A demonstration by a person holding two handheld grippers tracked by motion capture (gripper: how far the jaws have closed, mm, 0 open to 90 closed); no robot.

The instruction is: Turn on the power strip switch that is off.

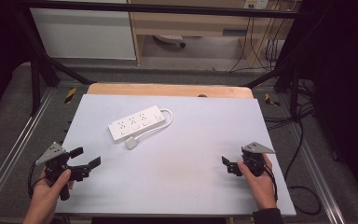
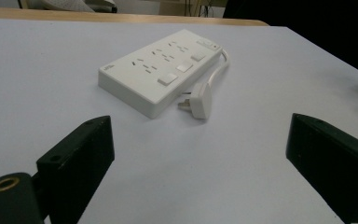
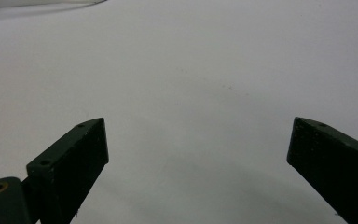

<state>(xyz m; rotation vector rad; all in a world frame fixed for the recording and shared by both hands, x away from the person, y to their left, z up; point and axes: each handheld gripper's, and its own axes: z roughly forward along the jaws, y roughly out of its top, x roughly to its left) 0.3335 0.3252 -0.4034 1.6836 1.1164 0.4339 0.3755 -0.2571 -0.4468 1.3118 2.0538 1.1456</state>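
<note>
On the pale table top [image 1: 177,186], toward its far left-of-centre part, lies the white power strip [image 1: 136,122], and that is the thing I have to line up on. Its long axis runs on a diagonal, the near end pointing toward my left side and the far end, where the cord [image 1: 168,119] leaves and loops back, pointing away to the right. The cord ends in a white plug [image 1: 131,143] that rests on the table just beside the strip's near long edge, prongs toward the strip as far as I can make out in the left gripper view, where the strip [image 2: 161,70] and plug [image 2: 200,100] sit straight ahead between the black jaws. My left gripper [image 1: 85,157] hovers near the near-left corner, jaws spread wide apart and holding nothing, already aimed up the diagonal at the strip's near end. My right gripper [image 1: 227,164] is at the near-right, jaws likewise apart and empty, and it looks along bare table [image 3: 191,84] rather than at the strip. So I judge the left is the nearer one and better aimed: the strip is forward and slightly to its right, well apart from the jaws, while the right would have to cross much of the table. The plug lies closer to me than the strip body, so any reach from the left meets the plug first.
</note>
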